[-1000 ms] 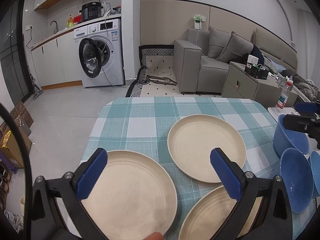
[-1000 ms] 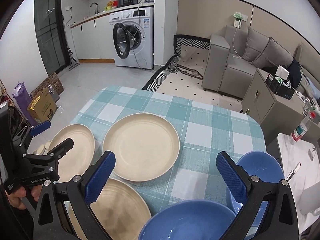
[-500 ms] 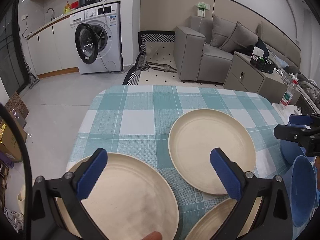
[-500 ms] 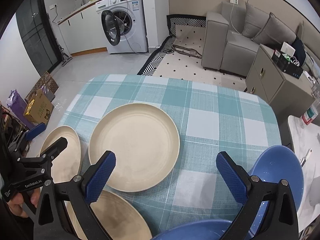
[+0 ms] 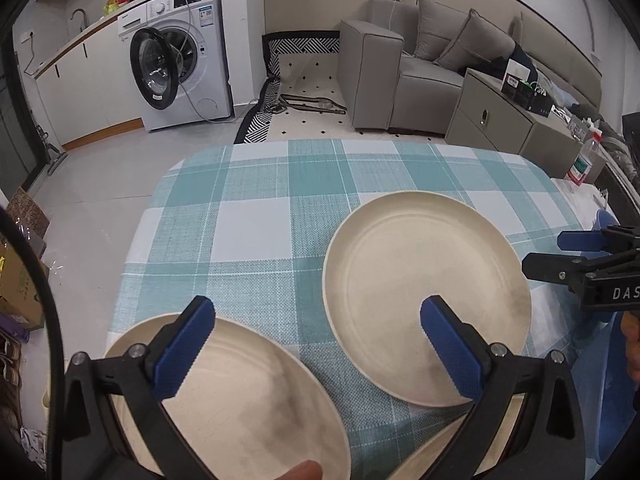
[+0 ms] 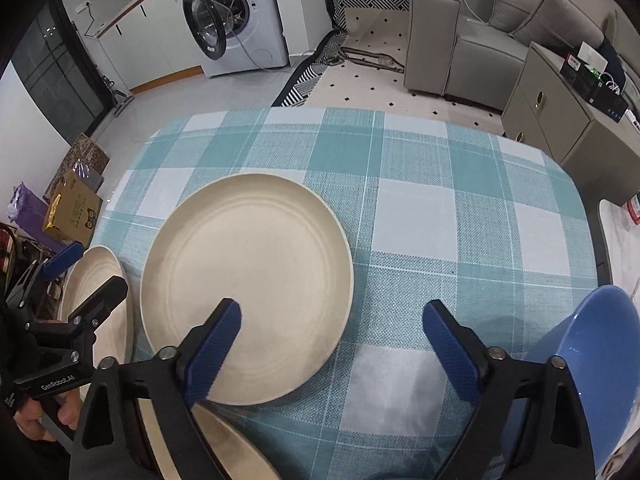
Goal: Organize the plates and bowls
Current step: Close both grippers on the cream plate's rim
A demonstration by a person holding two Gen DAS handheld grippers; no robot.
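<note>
My left gripper (image 5: pixel 316 344) hangs wide open, nothing between its blue pads. Its left pad sits over the cream plate (image 5: pixel 248 404) at the lower left of the left wrist frame; its right pad overlaps the near edge of the middle plate (image 5: pixel 420 292). My right gripper (image 6: pixel 332 344) is also open, its jaws having just been closing a little, with only checked tablecloth (image 6: pixel 420 216) between them. Its left pad lies over the middle plate's rim at lower centre. A blue bowl (image 6: pixel 600 360) fills the lower right, behind the right finger. A third plate (image 6: pixel 224 444) peeks in at the bottom edge.
</note>
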